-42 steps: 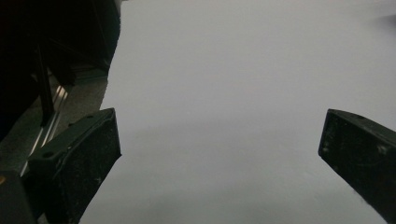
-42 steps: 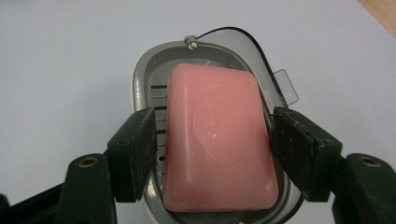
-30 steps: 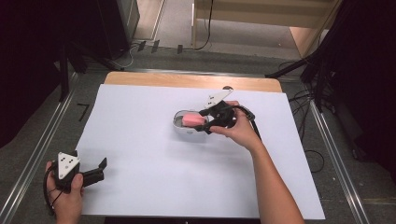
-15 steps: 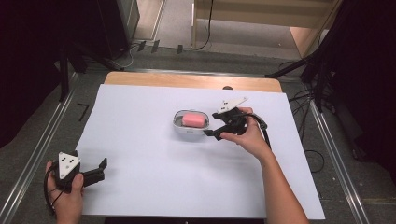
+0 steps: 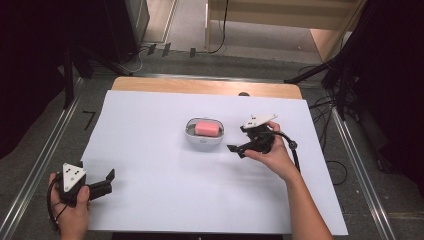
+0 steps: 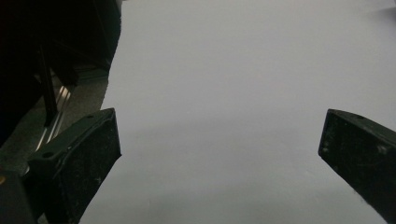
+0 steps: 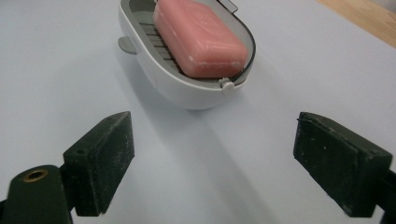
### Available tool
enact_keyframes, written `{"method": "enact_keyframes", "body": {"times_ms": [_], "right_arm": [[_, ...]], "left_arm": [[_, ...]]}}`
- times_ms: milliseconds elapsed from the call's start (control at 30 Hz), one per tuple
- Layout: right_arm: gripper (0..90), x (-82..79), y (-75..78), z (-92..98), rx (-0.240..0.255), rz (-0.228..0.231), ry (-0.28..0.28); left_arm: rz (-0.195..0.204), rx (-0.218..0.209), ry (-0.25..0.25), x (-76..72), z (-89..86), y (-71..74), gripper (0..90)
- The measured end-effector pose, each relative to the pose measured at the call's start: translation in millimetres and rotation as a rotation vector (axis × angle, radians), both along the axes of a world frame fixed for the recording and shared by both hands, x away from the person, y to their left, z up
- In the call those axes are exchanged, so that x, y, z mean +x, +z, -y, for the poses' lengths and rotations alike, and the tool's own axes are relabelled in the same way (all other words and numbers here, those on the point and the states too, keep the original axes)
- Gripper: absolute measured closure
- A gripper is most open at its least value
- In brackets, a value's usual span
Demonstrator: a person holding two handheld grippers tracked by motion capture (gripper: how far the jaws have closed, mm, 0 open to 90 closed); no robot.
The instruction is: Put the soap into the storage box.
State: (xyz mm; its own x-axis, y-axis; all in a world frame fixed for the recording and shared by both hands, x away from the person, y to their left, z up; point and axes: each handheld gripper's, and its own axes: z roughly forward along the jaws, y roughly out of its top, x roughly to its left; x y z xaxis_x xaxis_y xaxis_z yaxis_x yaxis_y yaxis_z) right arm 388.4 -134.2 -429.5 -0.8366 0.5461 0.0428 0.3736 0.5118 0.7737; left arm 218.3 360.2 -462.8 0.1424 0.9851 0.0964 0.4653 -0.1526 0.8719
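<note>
1. Your right gripper [image 5: 244, 141] sits just right of the white soap dish [image 5: 204, 134], near the middle of the white sheet [image 5: 165, 190] covering the table. The gripper is apart from the dish, not touching it.
2. Its jaws are spread wide and hold nothing. In the right gripper view [image 7: 212, 163] the dish [image 7: 182, 84] lies ahead of the jaws, beyond their tips and a little toward the left jaw, with bare sheet between them.
3. The pink soap bar [image 7: 198, 37] lies flat inside the dish on its grey ribbed insert; from above it shows as a pink block [image 5: 207, 128] in the dish's middle.
4. Your left gripper [image 5: 102, 181] rests at the near left corner of the sheet, well apart from the dish.
5. Its jaws are also wide apart and empty; in the left gripper view [image 6: 219, 144] there is bare white sheet between them, with the sheet's edge and dark floor off beyond the left jaw.
</note>
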Motion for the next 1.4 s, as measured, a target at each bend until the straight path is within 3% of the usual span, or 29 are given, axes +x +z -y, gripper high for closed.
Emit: {"method": "enact_keyframes", "body": {"times_ms": [33,367,1033,1400], "right_arm": [[6.4,-3.4,-1.3,1.9,-0.010,-0.001,-0.022],[0.6,-15.4,-6.1,15.2,-0.002,0.001,-0.088],[0.0,-46.1,-19.3,53.8,-0.010,0.018,-0.193],[0.0,-67.2,-30.9,78.5,0.017,0.026,-0.268]], "left_arm": [[0.000,-0.001,-0.002,0.1,0.3,-0.1,0.0],[-0.001,-0.001,0.001,0.2,0.2,-0.1,0.0],[-0.005,0.002,0.003,0.1,0.4,0.1,0.0],[-0.007,0.012,0.002,0.4,0.7,0.1,0.0]]}}
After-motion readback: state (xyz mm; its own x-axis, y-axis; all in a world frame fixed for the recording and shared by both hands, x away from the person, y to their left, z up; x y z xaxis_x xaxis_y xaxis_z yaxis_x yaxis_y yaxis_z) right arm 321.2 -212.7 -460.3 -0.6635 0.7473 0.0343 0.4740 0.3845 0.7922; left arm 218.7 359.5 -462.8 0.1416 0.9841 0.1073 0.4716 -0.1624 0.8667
